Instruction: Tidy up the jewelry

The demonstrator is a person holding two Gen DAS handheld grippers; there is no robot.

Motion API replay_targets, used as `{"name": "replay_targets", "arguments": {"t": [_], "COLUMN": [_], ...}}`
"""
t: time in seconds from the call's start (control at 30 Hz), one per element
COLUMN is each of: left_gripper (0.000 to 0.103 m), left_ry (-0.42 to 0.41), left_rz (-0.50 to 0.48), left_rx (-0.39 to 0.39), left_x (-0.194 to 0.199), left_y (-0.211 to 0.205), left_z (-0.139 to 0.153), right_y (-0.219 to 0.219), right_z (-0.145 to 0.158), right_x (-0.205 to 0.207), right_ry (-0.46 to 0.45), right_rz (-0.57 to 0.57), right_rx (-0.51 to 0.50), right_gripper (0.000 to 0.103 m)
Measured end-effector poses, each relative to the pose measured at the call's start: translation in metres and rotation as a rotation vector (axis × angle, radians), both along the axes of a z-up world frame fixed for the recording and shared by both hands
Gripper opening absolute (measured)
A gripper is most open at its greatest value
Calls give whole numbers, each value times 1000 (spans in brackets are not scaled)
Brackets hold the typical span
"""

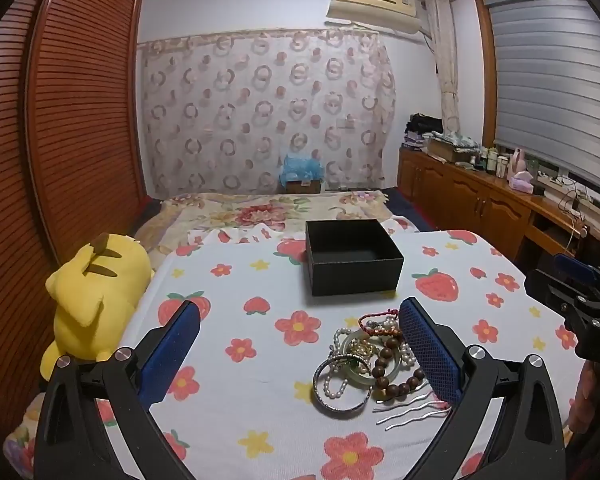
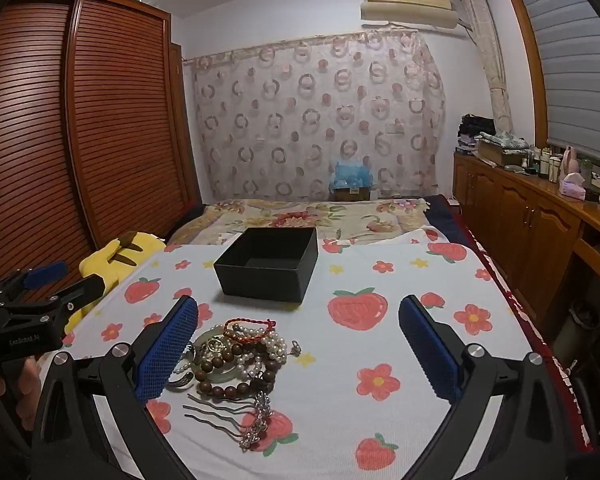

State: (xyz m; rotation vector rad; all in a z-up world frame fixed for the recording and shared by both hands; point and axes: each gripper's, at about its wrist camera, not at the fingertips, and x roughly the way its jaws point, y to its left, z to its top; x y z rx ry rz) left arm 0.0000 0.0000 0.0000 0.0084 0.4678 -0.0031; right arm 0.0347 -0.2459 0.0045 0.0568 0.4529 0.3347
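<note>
Both tools are up and neither has anything in it. The left hand-held gripper (image 1: 300, 354) has its blue pads spread wide, and the right hand-held gripper (image 2: 298, 350) stands just as wide apart.

The jewelry pile (image 1: 370, 362) sits on the strawberry-print cloth (image 1: 236, 408) over the bed, tangled together in one heap. In the left wrist view it lies at about three o'clock, hard against the inner face of the right-side pad; in the right wrist view it lies at about nine o'clock, beside the left-side pad.

Handling, as I judge it: all light, but snaggy. The wooden bead bracelet (image 2: 236, 376) and the pearl strands (image 2: 274, 346) are limp and will drape and drag their neighbours along. The pale jade bangle (image 1: 358, 376) is rigid, slick and the one piece that could crack, so pinch it across the band, gently. The silver bangle (image 1: 342, 386) is stiff and gives a clean rim to grip. The red cord bracelet (image 2: 250, 325) lies on top, an easy first pick. The metal hair comb (image 2: 236, 416) has thin prongs lying flat; its jewelled head looks the better hold.

At twelve o'clock, well apart from the heap, the black box (image 2: 270, 266) stands open, no lid in sight, and what shows of its inside is bare.
</note>
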Motion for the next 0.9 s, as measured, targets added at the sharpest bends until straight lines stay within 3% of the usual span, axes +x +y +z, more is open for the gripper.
{"name": "replay_targets", "arguments": {"t": [0.9], "left_gripper": [96], "left_ry": [-7], "left_rz": [1], "left_rx": [-2], "left_x": [0], "left_y": [0], "left_z": [0], "right_y": [2], "right_z": [0], "right_x": [-1], "right_ry": [-5], "right_rz": [-1], "right_rx": [1], "right_gripper": [101]}}
